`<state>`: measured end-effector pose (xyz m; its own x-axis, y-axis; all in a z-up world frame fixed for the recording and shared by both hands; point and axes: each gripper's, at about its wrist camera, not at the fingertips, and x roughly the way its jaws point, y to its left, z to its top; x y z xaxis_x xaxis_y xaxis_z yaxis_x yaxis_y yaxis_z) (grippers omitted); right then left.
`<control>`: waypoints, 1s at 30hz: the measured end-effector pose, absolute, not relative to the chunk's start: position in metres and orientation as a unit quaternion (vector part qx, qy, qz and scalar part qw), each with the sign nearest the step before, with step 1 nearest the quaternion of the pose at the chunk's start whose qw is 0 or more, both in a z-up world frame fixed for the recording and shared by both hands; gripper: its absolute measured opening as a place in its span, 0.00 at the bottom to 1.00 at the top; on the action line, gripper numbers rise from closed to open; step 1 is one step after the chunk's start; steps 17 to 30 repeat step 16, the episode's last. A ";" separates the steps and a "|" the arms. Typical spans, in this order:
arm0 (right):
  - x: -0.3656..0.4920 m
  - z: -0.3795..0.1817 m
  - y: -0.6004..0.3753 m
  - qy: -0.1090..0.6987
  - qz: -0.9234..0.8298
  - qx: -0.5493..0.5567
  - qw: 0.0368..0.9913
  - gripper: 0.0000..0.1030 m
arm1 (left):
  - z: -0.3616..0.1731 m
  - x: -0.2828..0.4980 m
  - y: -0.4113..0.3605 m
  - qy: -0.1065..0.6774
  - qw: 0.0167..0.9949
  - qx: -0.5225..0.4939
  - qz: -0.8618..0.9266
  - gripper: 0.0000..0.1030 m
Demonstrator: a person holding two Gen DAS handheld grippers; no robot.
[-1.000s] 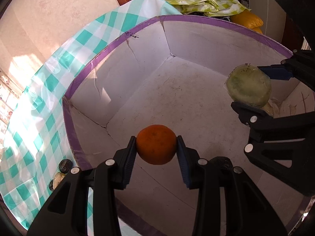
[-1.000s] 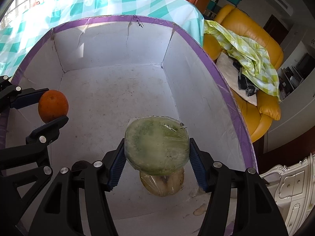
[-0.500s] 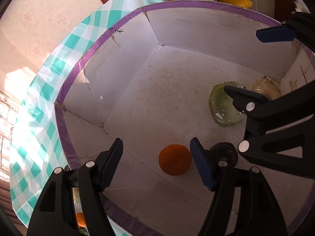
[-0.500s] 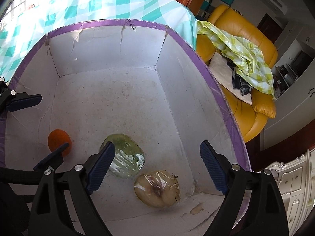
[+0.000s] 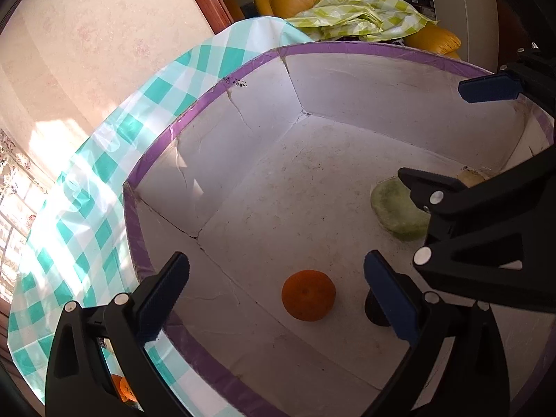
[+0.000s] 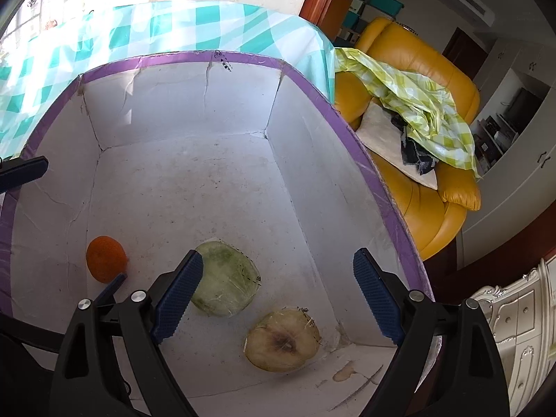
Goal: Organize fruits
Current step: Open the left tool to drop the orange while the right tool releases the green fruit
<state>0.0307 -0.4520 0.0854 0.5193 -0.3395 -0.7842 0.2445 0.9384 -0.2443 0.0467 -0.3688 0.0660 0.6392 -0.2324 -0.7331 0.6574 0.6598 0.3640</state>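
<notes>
Both fruits are now lying dropped in the box (image 6: 347,132): orange (image 5: 308,294) lower centre, melon (image 6: 226,278) beside it. You're holding left gripper (image 5: 278,299) and right gripper (image 6: 278,295) released, empty. Drop step finishing; you're needing to fetch more fruit next.

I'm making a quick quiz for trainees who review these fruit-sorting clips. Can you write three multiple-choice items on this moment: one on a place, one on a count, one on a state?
1. Where does the orange lie?
A. On the box floor
B. On the checked cloth
C. On the sofa

2. How many plastic-wrapped fruits lie in the white box?
A. One
B. Two
C. Four

3. How are the two claws?
A. Both shut on fruit
B. Only the left open
C. Both open, holding nothing

Answers:
1. A, it rests on the white floor between the fingers of the left claw.
2. B, the wrapped green fruit and the wrapped pale cut fruit.
3. C, the right claw and the left one both have their fingers spread, with nothing between the pads.
</notes>
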 end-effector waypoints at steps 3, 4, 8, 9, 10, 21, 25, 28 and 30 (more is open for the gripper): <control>0.028 0.088 -0.454 0.450 -0.166 -0.040 0.877 0.85 | 0.068 0.043 -0.367 0.326 0.856 0.304 -0.261 0.98; 0.028 0.088 -0.454 0.447 -0.168 -0.042 0.877 0.85 | 0.069 0.042 -0.366 0.321 0.860 0.297 -0.262 0.98; 0.025 0.091 -0.453 0.430 -0.174 -0.040 0.885 0.85 | 0.072 0.040 -0.360 0.307 0.875 0.270 -0.260 0.98; 0.024 0.092 -0.453 0.425 -0.174 -0.038 0.888 0.85 | 0.073 0.039 -0.359 0.301 0.879 0.264 -0.258 0.98; 0.024 0.093 -0.454 0.420 -0.176 -0.034 0.889 0.85 | 0.074 0.037 -0.358 0.295 0.883 0.263 -0.253 0.98; 0.019 0.097 -0.456 0.397 -0.195 -0.025 0.896 0.85 | 0.085 0.027 -0.342 0.278 0.897 0.225 -0.259 0.98; 0.019 0.097 -0.456 0.397 -0.195 -0.025 0.896 0.85 | 0.085 0.027 -0.342 0.278 0.897 0.225 -0.259 0.98; 0.019 0.097 -0.456 0.397 -0.195 -0.025 0.896 0.85 | 0.085 0.027 -0.342 0.278 0.897 0.225 -0.259 0.98; 0.019 0.097 -0.456 0.397 -0.195 -0.025 0.896 0.85 | 0.085 0.027 -0.342 0.278 0.897 0.225 -0.259 0.98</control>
